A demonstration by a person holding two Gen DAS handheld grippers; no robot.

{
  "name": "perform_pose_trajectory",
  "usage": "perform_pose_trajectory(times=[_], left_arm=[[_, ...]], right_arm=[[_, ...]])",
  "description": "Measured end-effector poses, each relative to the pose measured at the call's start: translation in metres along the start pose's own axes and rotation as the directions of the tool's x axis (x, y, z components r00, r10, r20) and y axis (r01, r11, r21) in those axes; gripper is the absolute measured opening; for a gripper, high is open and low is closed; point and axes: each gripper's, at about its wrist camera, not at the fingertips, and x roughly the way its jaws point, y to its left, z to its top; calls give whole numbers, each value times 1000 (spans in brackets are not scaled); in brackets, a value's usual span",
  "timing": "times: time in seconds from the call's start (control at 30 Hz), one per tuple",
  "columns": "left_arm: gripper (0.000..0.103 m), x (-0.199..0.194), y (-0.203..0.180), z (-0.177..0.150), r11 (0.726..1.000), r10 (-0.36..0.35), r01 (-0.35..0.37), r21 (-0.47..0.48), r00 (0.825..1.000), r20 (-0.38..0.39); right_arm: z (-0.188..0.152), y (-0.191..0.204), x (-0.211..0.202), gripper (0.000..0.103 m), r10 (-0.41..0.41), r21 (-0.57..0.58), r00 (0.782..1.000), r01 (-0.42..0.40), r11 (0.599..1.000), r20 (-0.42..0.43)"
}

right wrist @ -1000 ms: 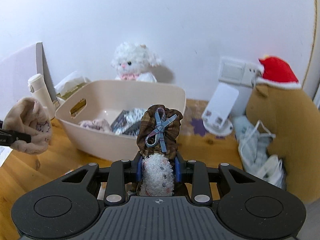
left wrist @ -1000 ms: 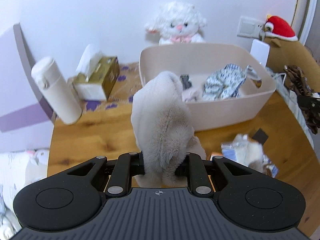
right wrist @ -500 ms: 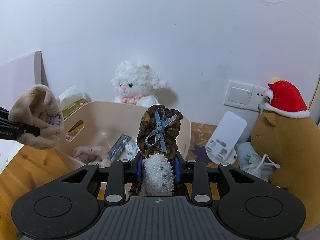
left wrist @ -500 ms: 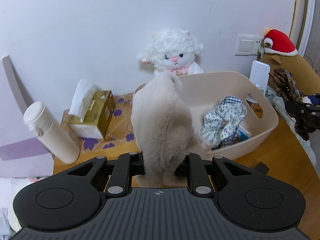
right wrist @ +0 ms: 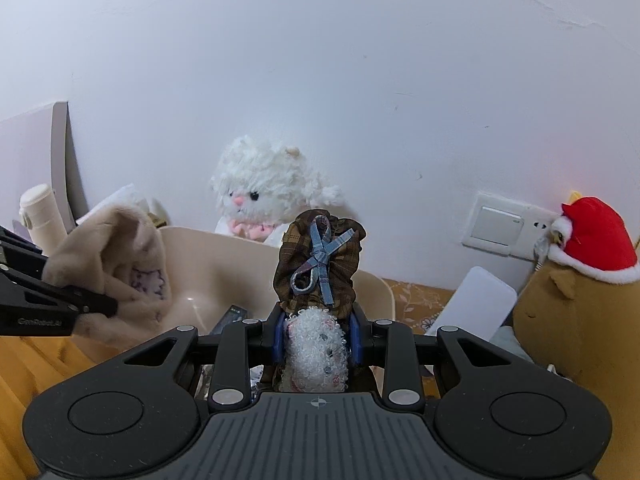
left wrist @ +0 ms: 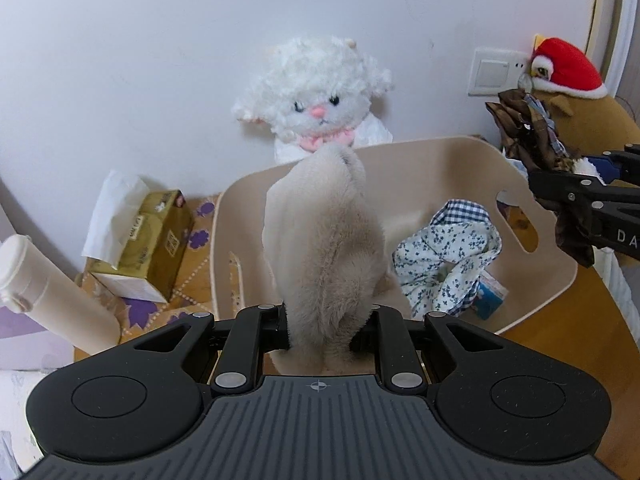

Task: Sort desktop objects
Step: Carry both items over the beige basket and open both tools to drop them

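Left wrist view: left tool [left wrist: 324, 320] clamped on a beige plush piece [left wrist: 324, 240], raised above the near rim of the cream bin [left wrist: 532, 300]. Right wrist view: right tool [right wrist: 318, 338] pinched on a brown plaid scrunchie [right wrist: 320, 264] with white fuzzy trim — also by the bin. Both probably light, soft, floppy, unbreakable — best gripped at the bunched middle.
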Motion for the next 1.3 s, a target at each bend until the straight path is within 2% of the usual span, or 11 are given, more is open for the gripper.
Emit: perform_pose_trajectory(times=[0.2, 0.5, 0.63, 0.7, 0.8, 0.83, 0.97, 1.1, 1.17, 1.3], left_arm=[[18, 19, -4, -3, 1000, 12, -12, 4, 999, -48], [20, 35, -12, -5, 1000, 18, -19, 0, 992, -125], [29, 36, -14, -4, 1000, 12, -12, -2, 991, -135], [46, 35, -15, -4, 1000, 19, -18, 5, 991, -134], [58, 32, -16, -3, 999, 33, -32, 9, 992, -125], [60, 31, -16, -3, 999, 36, -35, 9, 991, -128], [66, 25, -17, -3, 999, 49, -49, 9, 991, -127], [73, 14, -15, -4, 998, 60, -61, -4, 993, -100], [76, 8, -14, -4, 997, 69, -70, -14, 994, -85], [77, -6, -10, -8, 996, 84, -86, -30, 995, -53]], right_arm=[[-6, 5, 22, 29, 9, -41, 999, -10, 999, -47], [-21, 6, 49, 29, 19, -39, 990, -24, 999, -139], [-24, 11, 53, 30, 22, -62, 987, -32, 998, -159], [-25, 13, 53, 44, 23, -73, 986, -35, 997, -166], [-27, 14, 52, 47, 18, -89, 985, -34, 995, -173], [-27, 14, 51, 50, 16, -93, 985, -32, 995, -170], [-28, 11, 41, 74, 12, -85, 989, -24, 996, -149], [-26, 6, 26, 83, 13, -73, 993, -22, 997, -122], [-26, 5, 18, 95, 9, -77, 994, -18, 997, -107], [-27, 3, 1, 101, 22, -68, 996, -28, 997, -84]])
